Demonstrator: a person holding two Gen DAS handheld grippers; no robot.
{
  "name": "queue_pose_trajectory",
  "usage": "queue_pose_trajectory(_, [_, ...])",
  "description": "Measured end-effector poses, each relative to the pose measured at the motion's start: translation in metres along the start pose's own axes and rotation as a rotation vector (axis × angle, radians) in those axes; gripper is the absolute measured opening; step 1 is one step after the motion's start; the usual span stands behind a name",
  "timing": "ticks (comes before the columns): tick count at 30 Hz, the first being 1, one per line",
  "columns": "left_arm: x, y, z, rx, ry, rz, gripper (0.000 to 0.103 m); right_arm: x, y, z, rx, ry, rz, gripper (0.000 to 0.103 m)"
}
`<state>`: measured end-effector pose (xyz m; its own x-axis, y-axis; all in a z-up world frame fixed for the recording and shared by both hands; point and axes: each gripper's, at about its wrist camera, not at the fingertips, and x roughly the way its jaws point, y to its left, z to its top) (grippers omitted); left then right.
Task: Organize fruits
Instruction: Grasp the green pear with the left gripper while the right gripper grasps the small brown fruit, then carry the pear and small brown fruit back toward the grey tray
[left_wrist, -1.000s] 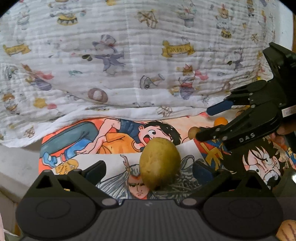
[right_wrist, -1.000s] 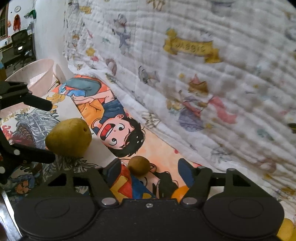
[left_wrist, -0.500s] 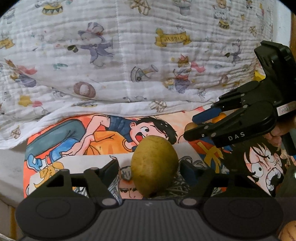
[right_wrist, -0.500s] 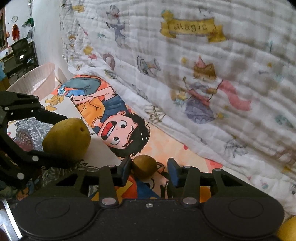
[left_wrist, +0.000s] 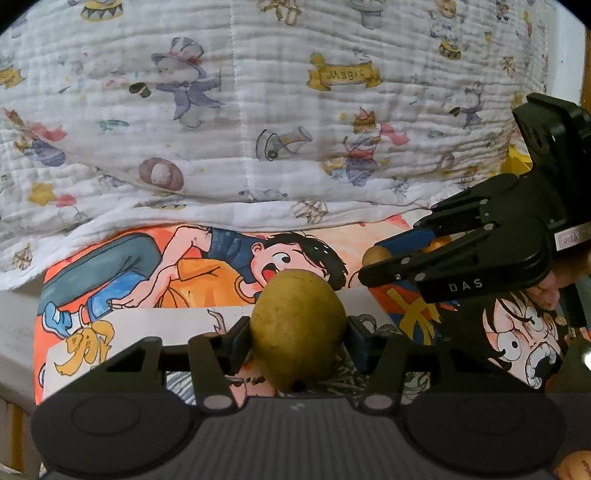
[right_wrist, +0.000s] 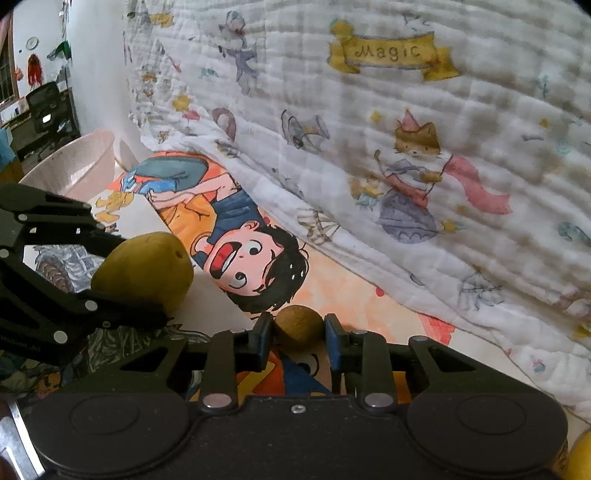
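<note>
My left gripper (left_wrist: 298, 338) is shut on a large yellow-green pear (left_wrist: 298, 328); both pads press its sides just above the cartoon-print mat (left_wrist: 147, 280). The pear also shows in the right wrist view (right_wrist: 144, 269), held by the left gripper (right_wrist: 122, 277). My right gripper (right_wrist: 298, 339) is shut on a small brown kiwi (right_wrist: 298, 326) low over the mat. In the left wrist view the right gripper (left_wrist: 373, 258) is at the right, with the kiwi (left_wrist: 375, 254) at its fingertips.
A white printed blanket (left_wrist: 258, 129) rises behind the mat. A pale pink basket (right_wrist: 70, 166) stands at the far left. An orange fruit (left_wrist: 436, 243) lies behind the right gripper. A yellow fruit (right_wrist: 580, 458) and a tan fruit (left_wrist: 576, 467) lie at the lower right.
Both grippers have closed: the left onto the pear, the right onto the kiwi. Both have also moved forward a little.
</note>
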<state>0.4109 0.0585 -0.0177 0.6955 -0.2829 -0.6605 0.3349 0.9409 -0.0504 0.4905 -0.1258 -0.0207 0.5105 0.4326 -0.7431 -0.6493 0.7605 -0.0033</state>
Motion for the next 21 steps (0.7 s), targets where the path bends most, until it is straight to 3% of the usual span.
queue_pose_trajectory(12, [-0.035, 0.008, -0.015, -0.075, -0.015, -0.016, 0.058, -0.045, 0.019, -0.015, 0.018, -0.032, 0.053, 0.032])
queue_pose_trajectory(21, [-0.073, -0.008, -0.034, -0.069, -0.036, -0.053, 0.058, -0.092, 0.053, -0.044, -0.042, -0.027, 0.118, 0.032])
